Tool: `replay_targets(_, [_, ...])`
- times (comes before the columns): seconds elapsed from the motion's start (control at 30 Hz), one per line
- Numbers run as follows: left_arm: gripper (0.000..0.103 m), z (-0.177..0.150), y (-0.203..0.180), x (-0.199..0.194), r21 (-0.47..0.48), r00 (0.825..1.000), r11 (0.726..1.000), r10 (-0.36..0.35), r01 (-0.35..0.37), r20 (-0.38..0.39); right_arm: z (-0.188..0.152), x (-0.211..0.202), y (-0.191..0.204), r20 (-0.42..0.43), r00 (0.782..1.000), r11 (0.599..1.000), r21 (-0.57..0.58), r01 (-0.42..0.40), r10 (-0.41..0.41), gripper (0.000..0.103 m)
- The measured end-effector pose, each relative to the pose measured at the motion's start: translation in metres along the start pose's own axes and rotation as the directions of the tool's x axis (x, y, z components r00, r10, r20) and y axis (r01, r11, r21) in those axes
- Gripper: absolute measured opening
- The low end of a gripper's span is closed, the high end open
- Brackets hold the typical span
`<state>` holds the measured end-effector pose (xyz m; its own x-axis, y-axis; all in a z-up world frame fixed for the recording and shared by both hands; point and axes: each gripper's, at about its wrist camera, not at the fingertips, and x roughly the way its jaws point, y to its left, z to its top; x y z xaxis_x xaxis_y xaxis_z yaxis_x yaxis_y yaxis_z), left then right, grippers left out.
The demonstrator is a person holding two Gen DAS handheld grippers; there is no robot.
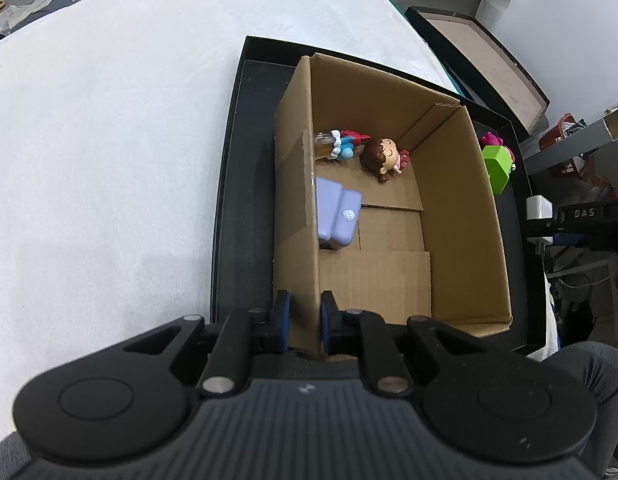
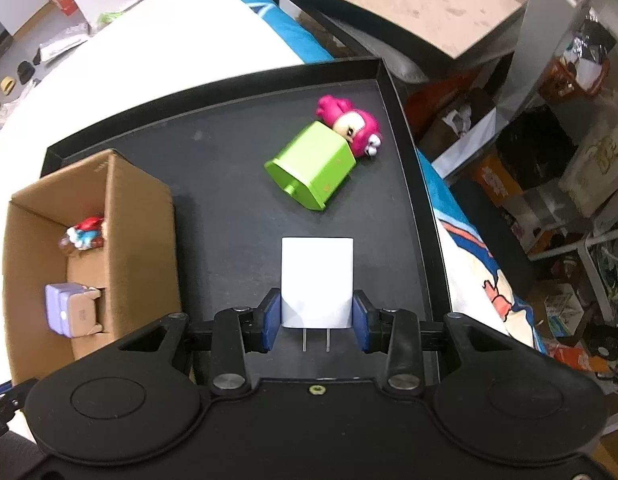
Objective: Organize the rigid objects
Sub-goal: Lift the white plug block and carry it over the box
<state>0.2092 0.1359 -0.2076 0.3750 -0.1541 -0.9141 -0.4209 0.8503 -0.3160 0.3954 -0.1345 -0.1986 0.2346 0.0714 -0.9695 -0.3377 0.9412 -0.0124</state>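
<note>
Right tool point(image 2: 313, 322) grasps the white charger point(image 2: 317, 280) above the black tray point(image 2: 229, 184); the cardboard box point(image 2: 141, 248) lies to its left, its wall clenched by the left tool point(image 1: 305, 322).

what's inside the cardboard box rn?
Inside the cardboard box: a purple case, a brown-haired doll figure, and a blue, white and red figure with something clear beside it. The near-left corner, behind the wall the left claw grips, is hidden.
</note>
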Motion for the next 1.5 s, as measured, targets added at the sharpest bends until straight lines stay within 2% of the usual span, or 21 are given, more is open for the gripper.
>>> replay_targets(0.77, [0.014, -0.003, 0.004, -0.004, -0.012, 1.0, 1.0, -0.025, 0.025, 0.009, 0.014, -0.079, 0.047, 0.133, 0.99, 0.986, -0.165, -0.03, 0.052, 0.036])
replay_targets(1.0, [0.014, -0.002, 0.009, -0.004, -0.029, 0.999, 0.998, -0.047, 0.047, 0.007, 0.018, -0.089, 0.073, 0.128, 0.985, 0.977, -0.194, -0.088, 0.114, 0.036])
replay_targets(1.5, [0.015, -0.003, 0.011, -0.004, -0.028, 0.998, 0.998, -0.063, 0.063, 0.011, 0.02, -0.081, 0.136, 0.102, 0.985, 0.953, -0.282, -0.108, 0.142, 0.036])
